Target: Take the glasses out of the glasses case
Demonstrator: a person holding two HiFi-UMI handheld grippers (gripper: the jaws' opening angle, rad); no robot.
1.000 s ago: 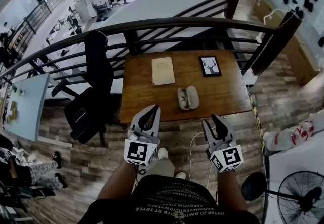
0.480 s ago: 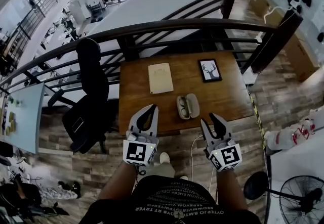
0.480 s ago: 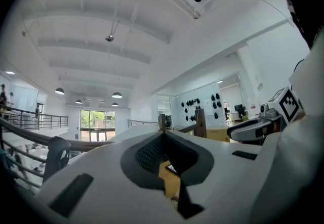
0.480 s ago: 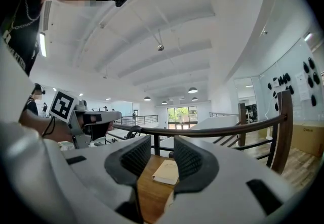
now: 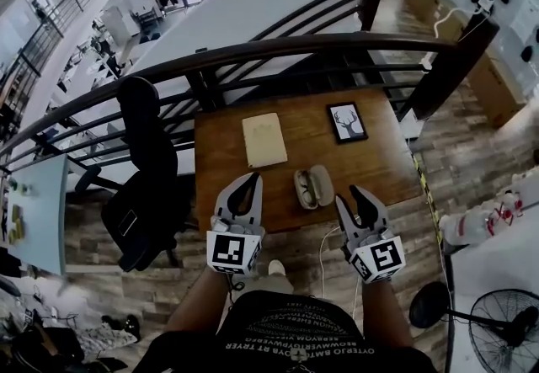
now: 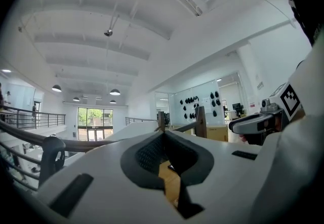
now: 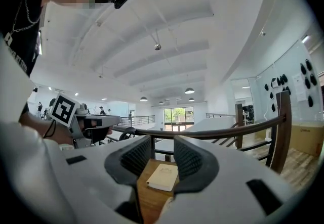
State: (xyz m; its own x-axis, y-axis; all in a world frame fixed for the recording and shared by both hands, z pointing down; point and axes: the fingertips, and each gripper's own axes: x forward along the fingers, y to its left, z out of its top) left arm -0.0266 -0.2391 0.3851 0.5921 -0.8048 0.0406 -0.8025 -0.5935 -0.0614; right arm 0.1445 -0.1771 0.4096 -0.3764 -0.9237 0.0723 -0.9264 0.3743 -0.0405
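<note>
- The glasses case (image 5: 313, 187) lies open on the wooden table (image 5: 227, 152), its two halves side by side, close to the near edge and a little right of the middle.
- The glasses (image 5: 303, 188) seem to sit in the left half (they are small and dark from the head view, so details are hard to make out).
- The left gripper (image 5: 251, 180) hovers just left of the case over the table's near edge, apart from it. Its jaw tips meet and nothing is between them.
- The right gripper (image 5: 351, 196) hovers just right of the case, also clear of it. Its jaws stand apart and hold nothing.
- A cream notebook (image 5: 264, 140) lies flat behind the case to the left.
- A framed deer picture (image 5: 347, 122) lies behind the case to the right.
- A black office chair (image 5: 143, 186) stands at the table's left side.
- A dark railing (image 5: 278, 47) curves past the table's far edge.
</note>
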